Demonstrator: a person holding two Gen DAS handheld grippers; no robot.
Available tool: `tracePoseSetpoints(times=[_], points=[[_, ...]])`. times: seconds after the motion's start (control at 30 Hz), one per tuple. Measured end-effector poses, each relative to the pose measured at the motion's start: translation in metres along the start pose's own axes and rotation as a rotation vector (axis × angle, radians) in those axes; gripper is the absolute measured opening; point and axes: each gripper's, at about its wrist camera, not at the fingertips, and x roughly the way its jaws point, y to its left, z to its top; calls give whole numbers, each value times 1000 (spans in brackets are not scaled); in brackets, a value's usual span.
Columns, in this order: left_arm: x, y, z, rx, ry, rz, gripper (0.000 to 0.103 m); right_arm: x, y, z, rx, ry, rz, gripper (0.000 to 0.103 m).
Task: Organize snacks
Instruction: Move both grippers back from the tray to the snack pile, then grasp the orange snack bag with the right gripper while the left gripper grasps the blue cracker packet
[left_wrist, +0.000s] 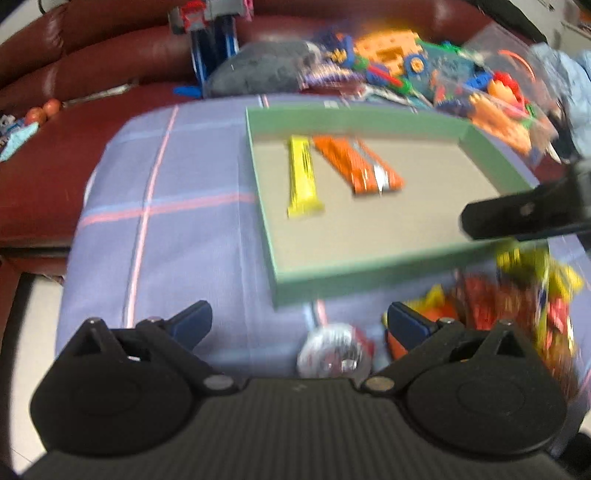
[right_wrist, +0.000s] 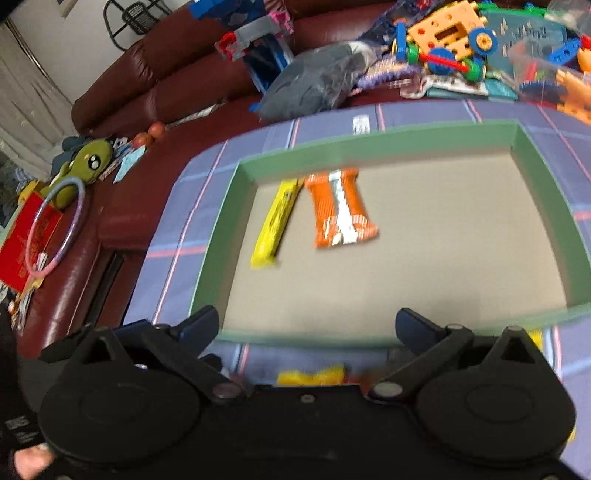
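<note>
A green-rimmed tray (left_wrist: 373, 116) (right_wrist: 369, 146) with a grey floor lies on a purple checked cloth. On its left part lie a yellow bar (left_wrist: 301, 177) (right_wrist: 275, 225) and an orange bar (left_wrist: 360, 166) (right_wrist: 340, 210), side by side. My left gripper (left_wrist: 299, 321) is open and holds nothing; it hovers in front of the tray's near rim, above a round silver-wrapped snack (left_wrist: 332, 354). A blurred pile of loose red, yellow and orange snacks (left_wrist: 517, 306) lies to its right. My right gripper (right_wrist: 308, 325) is open and holds nothing, over the tray's near rim; a yellow snack (right_wrist: 310, 376) shows beneath it.
A dark red sofa (right_wrist: 155, 55) curves behind and to the left. A heap of plastic building toys (left_wrist: 443, 77) (right_wrist: 461, 40) and a grey bag (right_wrist: 314, 81) crowd the cloth's far edge. A green plush (right_wrist: 88, 162), a ring and a red box lie far left.
</note>
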Motion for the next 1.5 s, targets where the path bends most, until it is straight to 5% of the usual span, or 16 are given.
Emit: tracePoseSetpoints(times=[0.23, 0.4, 0.57, 0.8, 0.97, 1.03, 1.1, 1.43, 1.5], points=[[6, 6, -43, 27, 75, -119, 103, -18, 3, -41, 30, 31, 42, 102], [7, -3, -56, 91, 62, -160, 102, -21, 13, -61, 14, 50, 60, 79], [-2, -18, -69, 205, 67, -186, 85, -14, 30, -76, -52, 94, 47, 53], [-18, -22, -90, 192, 108, -293, 74, 1, 49, -91, -161, 109, -77, 53], [-27, -10, -94, 155, 67, -234, 77, 14, 60, -105, -246, 114, -135, 52], [-26, -3, -90, 136, 50, -195, 79, 14, 67, -112, -309, 87, -162, 42], [-24, 1, -84, 130, 45, -181, 79, 11, 66, -113, -317, 72, -160, 15], [3, -47, -64, 389, 38, -160, 79, -19, 22, -105, -113, 80, -68, 15], [4, -56, -68, 443, 28, -140, 66, -23, 13, -108, -82, 87, -58, 15]])
